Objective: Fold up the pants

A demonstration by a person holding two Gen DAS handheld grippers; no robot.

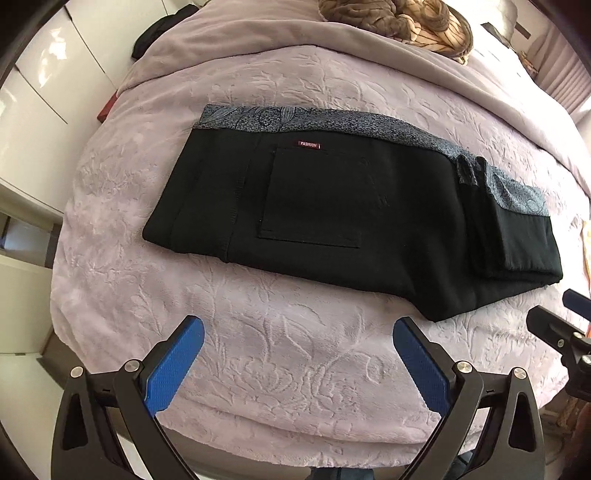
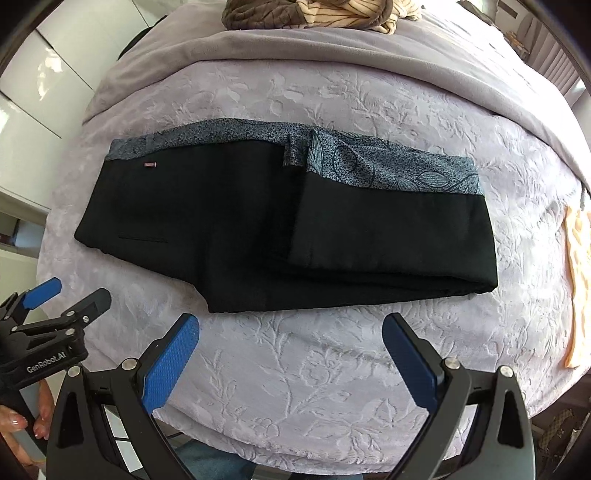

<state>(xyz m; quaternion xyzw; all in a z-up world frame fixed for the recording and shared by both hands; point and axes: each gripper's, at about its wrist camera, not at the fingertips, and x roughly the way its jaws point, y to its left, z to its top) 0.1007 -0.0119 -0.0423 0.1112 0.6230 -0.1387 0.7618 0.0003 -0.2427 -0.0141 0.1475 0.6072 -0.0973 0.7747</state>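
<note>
The left gripper (image 1: 298, 328) hangs over the bed with its two blue-padded fingers (image 1: 173, 365) spread wide; only bare bedspread lies between them. The right gripper (image 2: 290, 326) stands the same way, jaws wide apart, its blue pads (image 2: 168, 363) clear of any cloth and holding nothing. Both point steeply down at the lilac embossed bedspread (image 1: 280, 354), near its front edge.

Just beyond the fingertips of both lie the black pants (image 1: 332, 206), folded into a flat bundle that runs across the bed. A grey-blue patterned waistband (image 2: 388, 168) runs along the far edge. On the right end a folded-over layer lies on top of the rest, its own patterned band showing. A back pocket (image 1: 310, 199) faces up on the left part, with a small red label (image 1: 309, 145) reading "FASHION" just above it. The pants touch neither gripper.

In the right wrist view the left gripper appears at the left edge, and a hand (image 2: 22, 424) grips its handle lower down. In the left wrist view part of the right gripper shows at the right edge.

Farther back a brown and cream striped cloth (image 1: 399, 22) lies bunched near the head of the bed. A pale orange cloth (image 2: 578, 280) lies at the right side of the bed. White cabinet fronts (image 1: 40, 92) stand to the left. No container shows in either view.
</note>
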